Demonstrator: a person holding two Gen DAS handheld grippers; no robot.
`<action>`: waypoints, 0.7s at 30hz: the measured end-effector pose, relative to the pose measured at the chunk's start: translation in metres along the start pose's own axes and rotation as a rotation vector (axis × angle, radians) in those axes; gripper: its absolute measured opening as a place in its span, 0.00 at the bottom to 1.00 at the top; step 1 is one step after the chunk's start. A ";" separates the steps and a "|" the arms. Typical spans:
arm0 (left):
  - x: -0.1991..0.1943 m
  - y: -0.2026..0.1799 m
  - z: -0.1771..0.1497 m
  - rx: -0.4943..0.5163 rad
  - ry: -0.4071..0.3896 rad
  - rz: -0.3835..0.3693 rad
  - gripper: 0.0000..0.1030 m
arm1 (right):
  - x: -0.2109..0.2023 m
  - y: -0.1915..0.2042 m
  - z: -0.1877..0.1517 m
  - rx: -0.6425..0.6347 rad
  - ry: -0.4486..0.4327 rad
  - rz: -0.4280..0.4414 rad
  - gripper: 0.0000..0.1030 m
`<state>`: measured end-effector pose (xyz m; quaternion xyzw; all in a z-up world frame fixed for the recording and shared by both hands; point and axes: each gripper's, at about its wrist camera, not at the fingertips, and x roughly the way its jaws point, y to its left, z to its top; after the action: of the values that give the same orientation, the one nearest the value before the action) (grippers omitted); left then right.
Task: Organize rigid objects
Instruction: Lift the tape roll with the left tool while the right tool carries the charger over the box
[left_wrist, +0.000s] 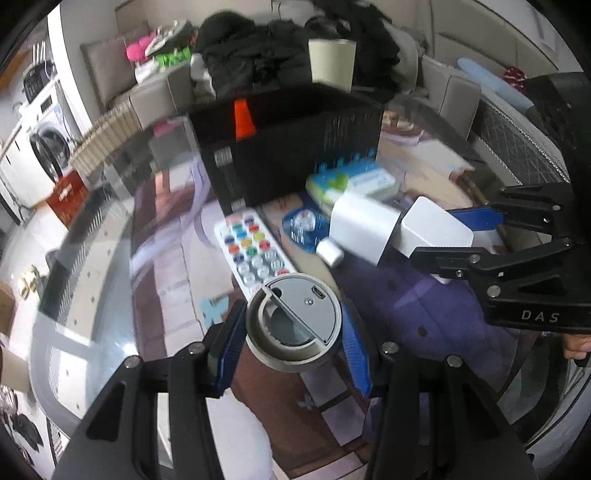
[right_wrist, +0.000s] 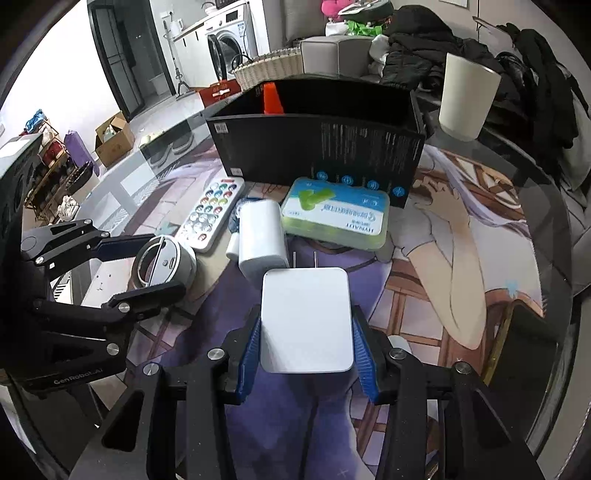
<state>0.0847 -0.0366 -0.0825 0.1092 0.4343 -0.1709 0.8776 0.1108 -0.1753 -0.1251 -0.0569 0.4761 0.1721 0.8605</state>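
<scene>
My left gripper is shut on a grey round device, held above the glass table; it also shows in the right wrist view. My right gripper is shut on a white plug adapter, seen from the side in the left wrist view. A black open box stands behind, with an orange cone inside. In front of it lie a white remote, a white cylinder-shaped adapter and a green-white plastic case.
A cream cup stands right of the box. A wicker basket sits behind the box. Dark clothes are piled on a sofa beyond. The glass table edge curves at right. A washing machine stands far back.
</scene>
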 end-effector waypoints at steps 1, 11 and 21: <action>-0.005 -0.001 0.002 0.004 -0.024 0.004 0.47 | -0.002 0.001 0.001 -0.002 -0.011 -0.003 0.44; -0.055 -0.007 0.018 0.041 -0.279 0.025 0.47 | -0.054 0.008 0.008 -0.025 -0.252 -0.042 0.44; -0.113 0.008 0.016 -0.019 -0.572 0.082 0.47 | -0.140 0.030 -0.007 -0.111 -0.724 -0.118 0.44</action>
<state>0.0354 -0.0117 0.0176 0.0655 0.1661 -0.1551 0.9716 0.0261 -0.1832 -0.0091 -0.0664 0.1266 0.1569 0.9772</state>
